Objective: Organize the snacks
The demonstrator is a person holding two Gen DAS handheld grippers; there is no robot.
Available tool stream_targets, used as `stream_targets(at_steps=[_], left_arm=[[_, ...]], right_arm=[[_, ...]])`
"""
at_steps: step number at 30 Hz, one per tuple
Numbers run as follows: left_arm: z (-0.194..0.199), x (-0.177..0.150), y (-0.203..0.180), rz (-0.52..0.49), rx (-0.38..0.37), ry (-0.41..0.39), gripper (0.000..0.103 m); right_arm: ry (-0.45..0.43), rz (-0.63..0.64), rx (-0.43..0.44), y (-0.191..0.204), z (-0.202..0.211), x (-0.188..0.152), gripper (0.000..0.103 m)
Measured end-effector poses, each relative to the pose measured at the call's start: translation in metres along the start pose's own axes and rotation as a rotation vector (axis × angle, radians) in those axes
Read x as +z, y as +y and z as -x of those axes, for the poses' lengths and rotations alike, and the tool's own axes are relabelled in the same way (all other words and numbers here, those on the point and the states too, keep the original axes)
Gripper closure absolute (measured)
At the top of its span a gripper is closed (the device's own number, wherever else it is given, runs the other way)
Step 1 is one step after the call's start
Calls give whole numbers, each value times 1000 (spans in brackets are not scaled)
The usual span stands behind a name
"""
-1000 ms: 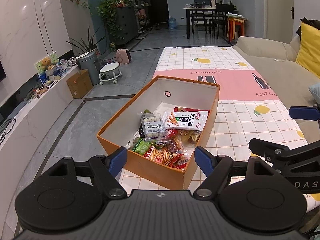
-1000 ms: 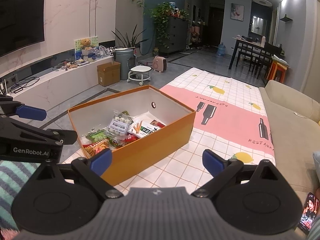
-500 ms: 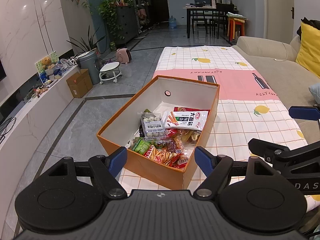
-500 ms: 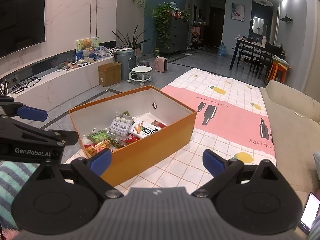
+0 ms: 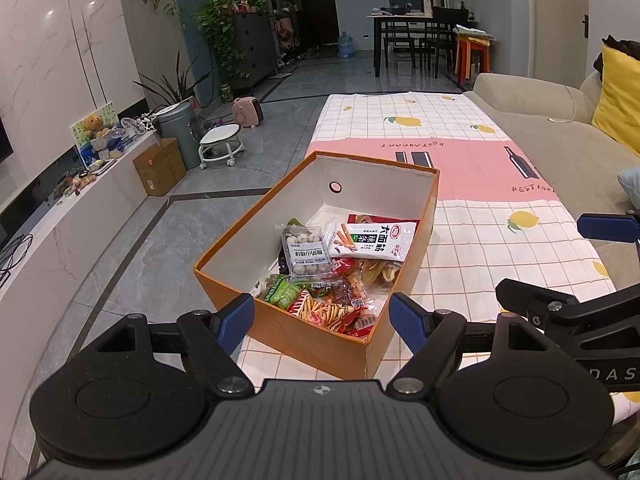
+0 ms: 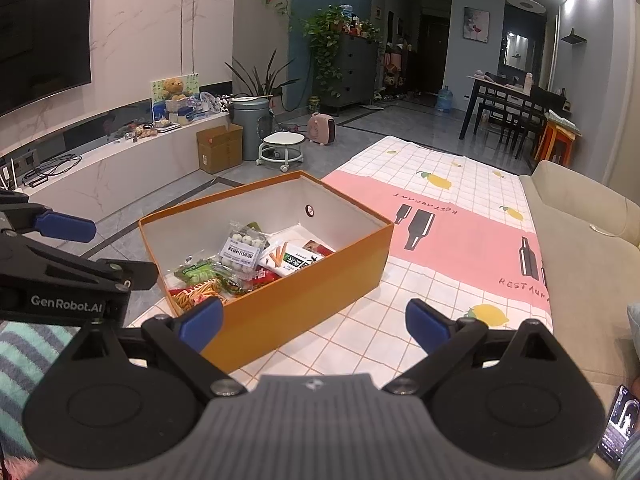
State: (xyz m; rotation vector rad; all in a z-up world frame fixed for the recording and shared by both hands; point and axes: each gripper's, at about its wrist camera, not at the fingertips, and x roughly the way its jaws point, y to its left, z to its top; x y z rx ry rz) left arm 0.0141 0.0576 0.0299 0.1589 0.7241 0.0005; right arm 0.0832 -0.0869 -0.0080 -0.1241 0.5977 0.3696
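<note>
An open orange box (image 5: pixel 280 332) stands on the table's near left part; it also shows in the right wrist view (image 6: pixel 304 300). Several snack packets lie inside: a white packet with green label (image 5: pixel 372 238), a clear packet of white balls (image 5: pixel 306 252), a green packet (image 5: pixel 282 294) and a red-striped one (image 5: pixel 328 312). My left gripper (image 5: pixel 322 320) is open and empty, just in front of the box's near wall. My right gripper (image 6: pixel 316 322) is open and empty, near the box's right side. Each gripper shows in the other's view.
The table wears a white checked cloth with lemons and a pink band (image 5: pixel 472 168). A beige sofa (image 5: pixel 560 136) runs along the right. A floor drop lies left of the box. A phone (image 6: pixel 618 428) lies at the near right.
The right wrist view has shifted slightly; the box and snacks have not moved. Both grippers stay open.
</note>
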Motion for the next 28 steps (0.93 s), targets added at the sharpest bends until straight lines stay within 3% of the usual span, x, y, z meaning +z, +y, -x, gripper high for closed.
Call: stream_targets(at_steps=[28], left_arm=[[5, 1, -3, 0, 2, -6, 13]], right_arm=[[-1, -4, 3, 1, 0, 1, 8]])
